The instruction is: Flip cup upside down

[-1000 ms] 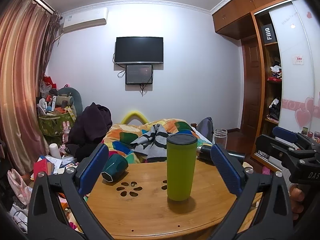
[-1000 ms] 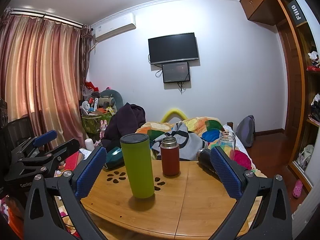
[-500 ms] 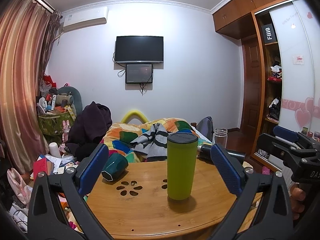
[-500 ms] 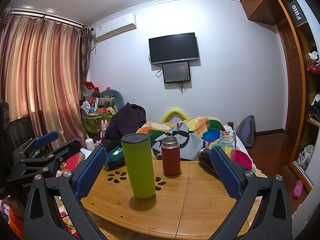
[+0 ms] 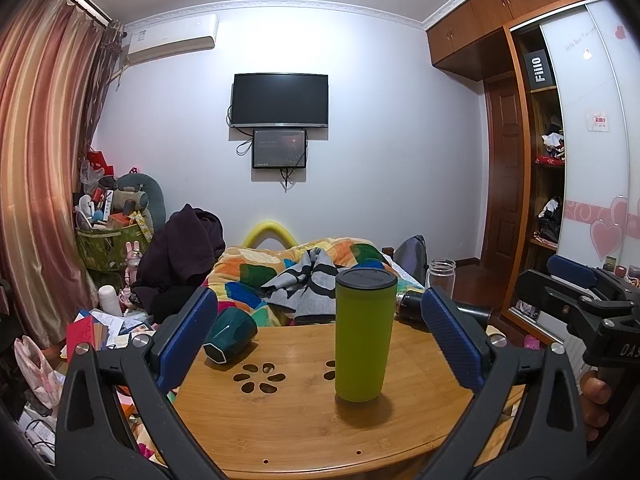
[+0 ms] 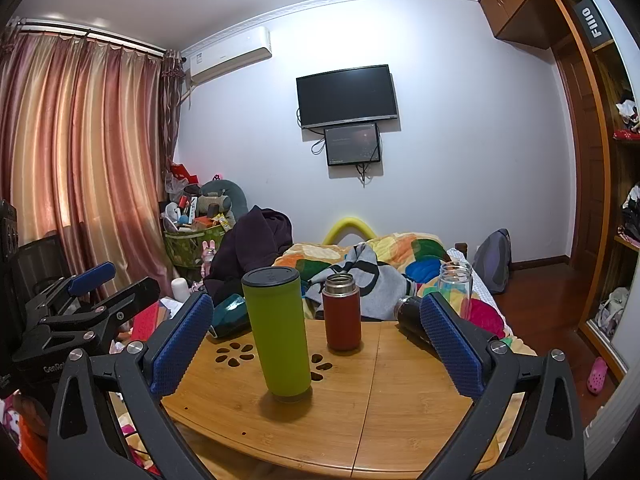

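A tall green cup (image 5: 363, 334) with a dark lid stands upright on the round wooden table (image 5: 304, 432); it also shows in the right wrist view (image 6: 278, 332). My left gripper (image 5: 320, 340) is open and empty, its blue pads (image 5: 188, 336) wide apart in front of the cup, not touching it. My right gripper (image 6: 316, 344) is open and empty, short of the cup, at the table's near edge. A dark green mug (image 5: 230, 340) lies on its side at the table's far left.
A red flask (image 6: 341, 312) stands behind the green cup. A black bottle (image 6: 410, 314) lies on its side at the far right, and a clear glass jar (image 6: 455, 290) stands behind it. A bed with a colourful quilt (image 6: 384, 256) lies beyond the table.
Both views have shifted only slightly. The cup and the other things on the table have not moved. Both grippers stay open.
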`<state>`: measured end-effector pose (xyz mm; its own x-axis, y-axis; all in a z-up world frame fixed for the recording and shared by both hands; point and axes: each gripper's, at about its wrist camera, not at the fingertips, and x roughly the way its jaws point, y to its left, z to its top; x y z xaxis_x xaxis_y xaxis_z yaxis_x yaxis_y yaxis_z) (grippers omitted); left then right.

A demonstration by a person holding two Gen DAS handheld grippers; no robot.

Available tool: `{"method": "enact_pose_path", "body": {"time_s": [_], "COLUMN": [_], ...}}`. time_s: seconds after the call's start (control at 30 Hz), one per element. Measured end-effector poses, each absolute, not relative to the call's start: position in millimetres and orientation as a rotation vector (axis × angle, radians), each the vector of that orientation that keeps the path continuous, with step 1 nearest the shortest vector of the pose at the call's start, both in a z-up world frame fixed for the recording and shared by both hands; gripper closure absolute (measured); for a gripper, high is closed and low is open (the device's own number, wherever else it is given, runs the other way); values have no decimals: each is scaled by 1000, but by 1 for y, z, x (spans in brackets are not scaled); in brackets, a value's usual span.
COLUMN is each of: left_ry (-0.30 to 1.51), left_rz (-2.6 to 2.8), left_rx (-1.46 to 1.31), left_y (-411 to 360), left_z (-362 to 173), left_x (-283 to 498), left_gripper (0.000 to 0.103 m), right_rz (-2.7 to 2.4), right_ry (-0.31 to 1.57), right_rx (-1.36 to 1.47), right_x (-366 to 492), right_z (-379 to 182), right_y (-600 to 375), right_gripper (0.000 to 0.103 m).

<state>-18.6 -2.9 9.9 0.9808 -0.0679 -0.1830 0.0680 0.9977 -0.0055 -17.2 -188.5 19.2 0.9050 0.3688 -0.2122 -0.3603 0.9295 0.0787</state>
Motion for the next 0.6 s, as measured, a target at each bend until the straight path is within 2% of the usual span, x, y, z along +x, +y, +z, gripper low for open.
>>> {"method": "enact_pose_path", "body": {"time_s": [0.6], "left_ry": [190], "left_rz": [-90], "left_rx": [19], "left_y": [-6], "left_z": [8], "left_x": [-18], "left_gripper": [0], "right_rz": [381], "right_ry": [227], "right_rx": [40], "right_x": [-18], "right_z": [19], "right_y": [-188], "right_gripper": [0]}}
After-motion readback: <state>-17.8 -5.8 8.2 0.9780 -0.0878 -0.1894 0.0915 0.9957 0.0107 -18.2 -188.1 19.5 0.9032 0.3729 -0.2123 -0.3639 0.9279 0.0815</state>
